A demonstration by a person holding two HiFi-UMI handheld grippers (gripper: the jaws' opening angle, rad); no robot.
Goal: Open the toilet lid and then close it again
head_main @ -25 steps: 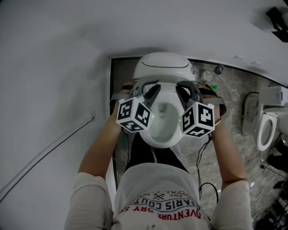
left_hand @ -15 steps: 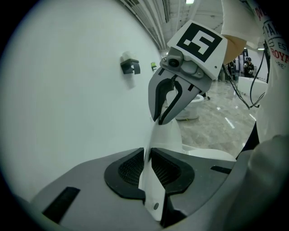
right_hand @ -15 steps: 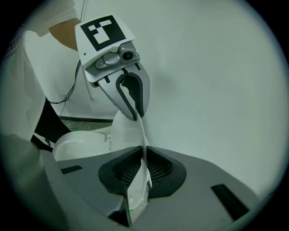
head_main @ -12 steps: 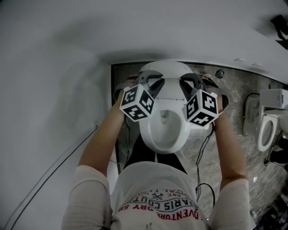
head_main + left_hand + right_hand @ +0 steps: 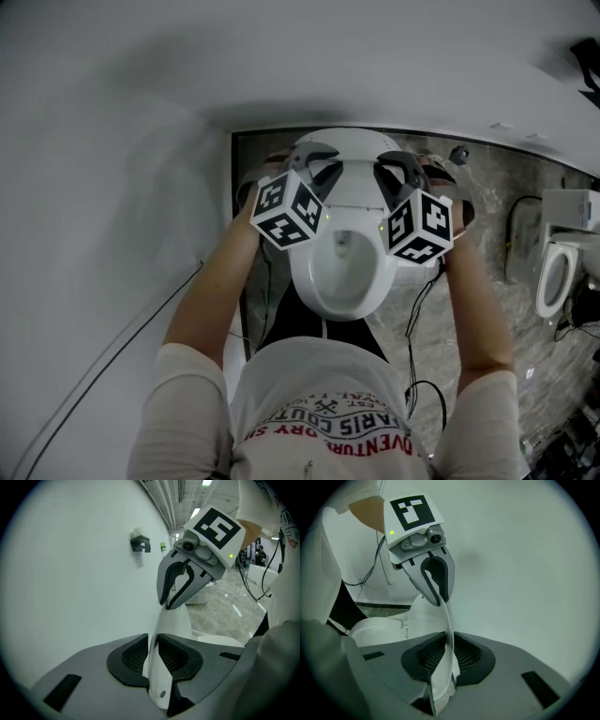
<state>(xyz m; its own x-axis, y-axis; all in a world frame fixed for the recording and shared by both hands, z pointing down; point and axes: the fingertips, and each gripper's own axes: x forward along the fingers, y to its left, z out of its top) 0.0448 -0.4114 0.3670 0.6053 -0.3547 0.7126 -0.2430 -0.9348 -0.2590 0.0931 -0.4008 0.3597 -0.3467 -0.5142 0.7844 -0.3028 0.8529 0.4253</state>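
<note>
The white toilet lid (image 5: 342, 150) stands raised over the bowl and seat (image 5: 339, 277), close to the back wall. My left gripper (image 5: 317, 161) grips the lid's left edge and my right gripper (image 5: 389, 169) its right edge. In the left gripper view the lid's thin edge (image 5: 172, 617) runs between my left gripper's (image 5: 152, 641) pads, which are easing open while still touching it; the right gripper (image 5: 174, 599) shows across the lid. In the right gripper view the lid edge (image 5: 427, 617) is pinched in my right gripper (image 5: 449, 644), with the left gripper (image 5: 437, 598) opposite.
A plain white wall (image 5: 112, 141) fills the left and top, with a thin cable (image 5: 112, 323) along it. A second toilet (image 5: 553, 272) stands at the right on the marbled floor (image 5: 483, 202). A small wall hook (image 5: 139, 543) sits on the wall behind the lid.
Both grippers have carried the lid back toward the wall, tipping it more upright and baring more of the bowl. Over the last half second they have hardly moved.
</note>
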